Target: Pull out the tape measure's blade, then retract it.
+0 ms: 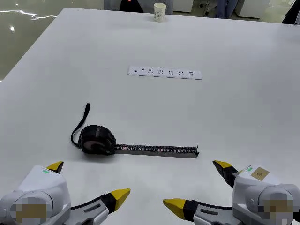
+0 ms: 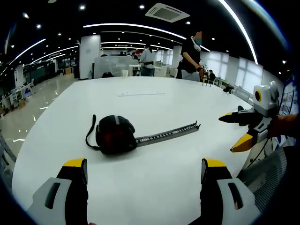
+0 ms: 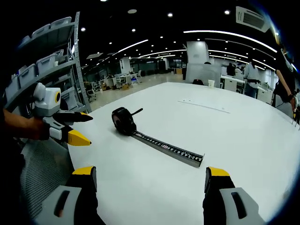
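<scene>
Past L gripper (image 1: 88, 180): tape measure (image 1: 97, 139)

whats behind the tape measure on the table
Farther back on the white table lies a white power strip, well apart from the tape measure; a paper cup stands near the far edge. The patch of table under the tape measure is covered.

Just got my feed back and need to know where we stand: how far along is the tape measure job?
Pulling out looks done: the blade lies extended from the tape measure on the table. Nothing is in hand: the left gripper and right gripper are both open, on the near side of it and touching nothing. Left to do: retract the blade.
</scene>
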